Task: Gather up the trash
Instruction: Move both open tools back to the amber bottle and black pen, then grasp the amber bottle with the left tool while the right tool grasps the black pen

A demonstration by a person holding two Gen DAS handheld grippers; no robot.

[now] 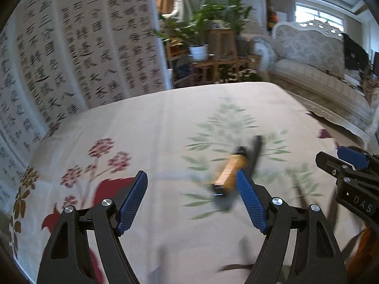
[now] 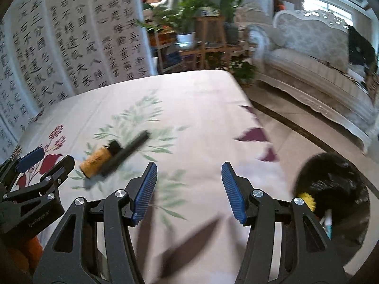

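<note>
An orange cylinder with black ends (image 1: 231, 171) (image 2: 97, 161) lies on the floral tablecloth (image 1: 165, 123) (image 2: 201, 108), with a black stick (image 1: 254, 152) (image 2: 128, 151) lying against it. My left gripper (image 1: 191, 201) is open and empty, its right finger just in front of the orange cylinder. My right gripper (image 2: 189, 191) is open and empty over the cloth, to the right of both items. A black-lined trash bin (image 2: 336, 194) stands on the floor right of the table, with something yellow inside.
A calligraphy screen (image 1: 71, 47) stands behind the table. Potted plants on wooden stands (image 1: 208, 45) are at the back. A pale sofa (image 1: 315, 56) runs along the right. The table's right edge drops to a tiled floor (image 2: 296, 137).
</note>
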